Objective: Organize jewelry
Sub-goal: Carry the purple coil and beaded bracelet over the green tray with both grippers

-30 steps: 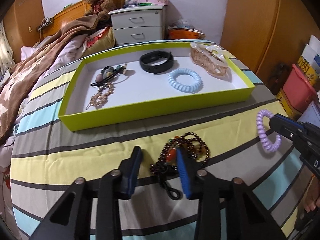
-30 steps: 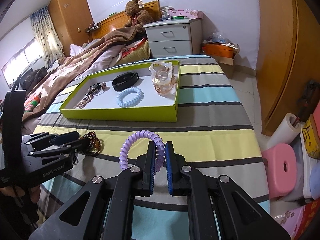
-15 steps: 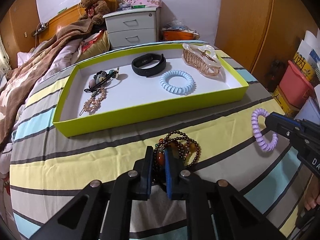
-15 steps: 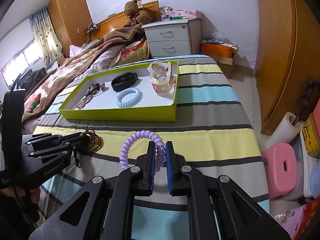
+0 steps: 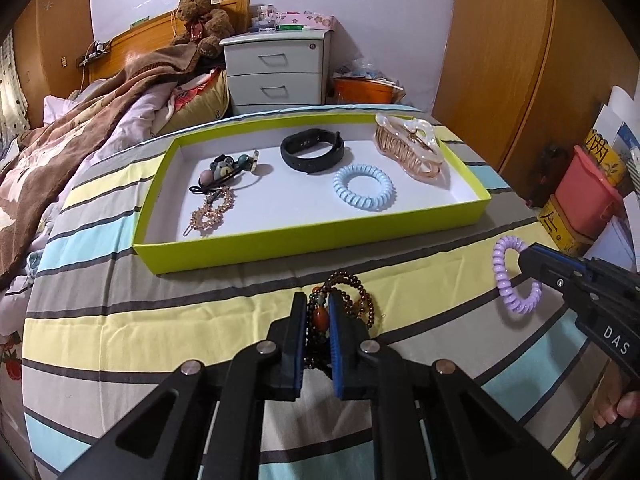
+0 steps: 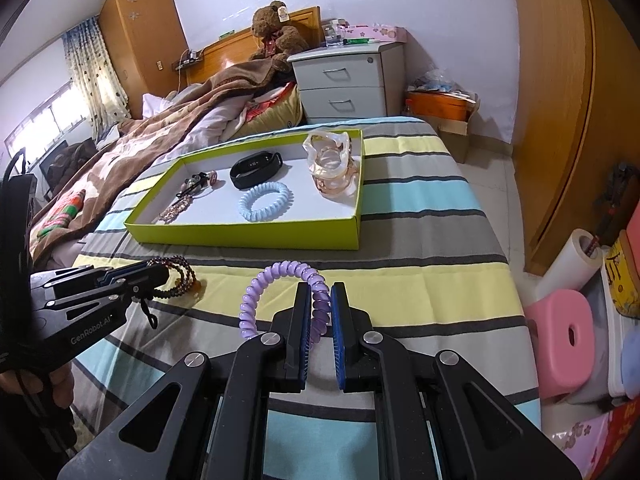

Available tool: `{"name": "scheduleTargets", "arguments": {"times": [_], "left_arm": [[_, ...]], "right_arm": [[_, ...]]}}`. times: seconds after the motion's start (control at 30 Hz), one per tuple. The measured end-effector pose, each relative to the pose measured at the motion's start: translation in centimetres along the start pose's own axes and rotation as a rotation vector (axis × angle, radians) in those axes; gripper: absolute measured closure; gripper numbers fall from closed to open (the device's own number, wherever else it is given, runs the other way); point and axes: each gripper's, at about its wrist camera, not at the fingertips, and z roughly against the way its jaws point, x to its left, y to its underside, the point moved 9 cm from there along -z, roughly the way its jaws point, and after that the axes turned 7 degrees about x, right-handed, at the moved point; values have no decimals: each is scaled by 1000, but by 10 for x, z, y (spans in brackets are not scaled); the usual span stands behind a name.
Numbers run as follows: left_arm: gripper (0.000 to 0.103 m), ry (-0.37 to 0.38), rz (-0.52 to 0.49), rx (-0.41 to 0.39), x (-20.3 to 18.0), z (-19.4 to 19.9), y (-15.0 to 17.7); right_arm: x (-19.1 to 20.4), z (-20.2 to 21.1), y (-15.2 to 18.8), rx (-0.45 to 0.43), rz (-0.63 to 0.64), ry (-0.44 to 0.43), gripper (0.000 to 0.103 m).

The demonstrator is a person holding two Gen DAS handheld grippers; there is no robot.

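A yellow-green tray (image 5: 304, 246) (image 6: 248, 237) lies on the striped bed cover. In it are a black band (image 5: 312, 149), a light blue coil tie (image 5: 364, 187), a peach hair claw (image 5: 408, 149), bead hair ties (image 5: 224, 170) and a gold clip (image 5: 211, 212). My left gripper (image 5: 318, 304) (image 6: 160, 274) is shut on a brown bead bracelet (image 5: 356, 304) (image 6: 182, 276) in front of the tray. My right gripper (image 6: 320, 294) (image 5: 524, 258) is shut on a purple coil hair tie (image 6: 272, 280) (image 5: 510, 280), held above the cover to the right.
A brown blanket (image 5: 80, 128) covers the bed's left side. A grey nightstand (image 5: 276, 74) and teddy bear (image 5: 202, 14) stand behind. Right of the bed are a pink stool (image 6: 568, 332), a paper roll (image 6: 568, 260), boxes (image 5: 584, 196) and a wooden wardrobe (image 6: 580, 100).
My left gripper closed on the brown bead bracelet and shifted slightly forward toward the tray. My right gripper stayed still, holding the purple coil tie.
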Motion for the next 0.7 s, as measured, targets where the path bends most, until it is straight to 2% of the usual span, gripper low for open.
{"name": "scheduleTargets", "arguments": {"times": [0.7], "left_arm": [[92,15,17,-81,6,39,-18]], "right_arm": [[16,20,-22,-55,23,-5,93]]}}
